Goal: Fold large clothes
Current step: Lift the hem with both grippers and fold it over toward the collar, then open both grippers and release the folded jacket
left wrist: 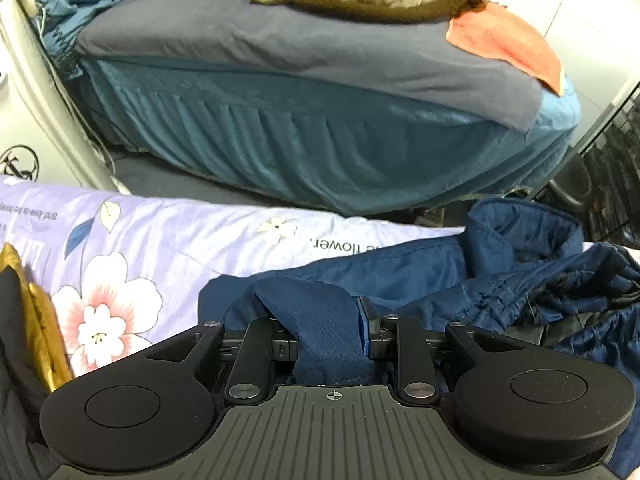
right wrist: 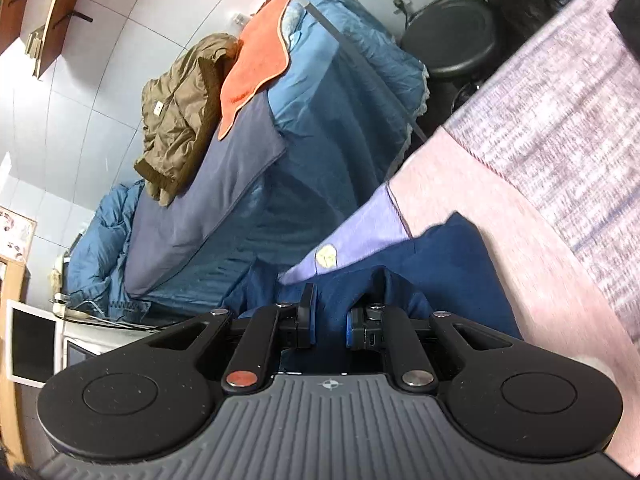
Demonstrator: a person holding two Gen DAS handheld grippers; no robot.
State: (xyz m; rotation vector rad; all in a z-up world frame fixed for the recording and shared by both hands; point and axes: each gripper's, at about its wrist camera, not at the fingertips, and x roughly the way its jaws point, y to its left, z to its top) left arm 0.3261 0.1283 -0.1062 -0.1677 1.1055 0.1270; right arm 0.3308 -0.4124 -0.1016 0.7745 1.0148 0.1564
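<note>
Both tools pinch the navy garment (left wrist: 400,272) — quilt (left wrist: 168,240) print reads "flower."

Left hand-held gripper (left wrist: 328,332) apparently clamped, right hand-held gripper (right wrist: 330,320) clamped

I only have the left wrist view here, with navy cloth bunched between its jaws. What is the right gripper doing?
Observer: The right gripper is shut on the same navy blue fabric garment.
Operator: What lies under the garment on that side?
Observer: A pink bedcover, beside a lilac sheet.
Operator: Anything beyond the teal bed?
Observer: A round black stool stands past its far corner.
</note>
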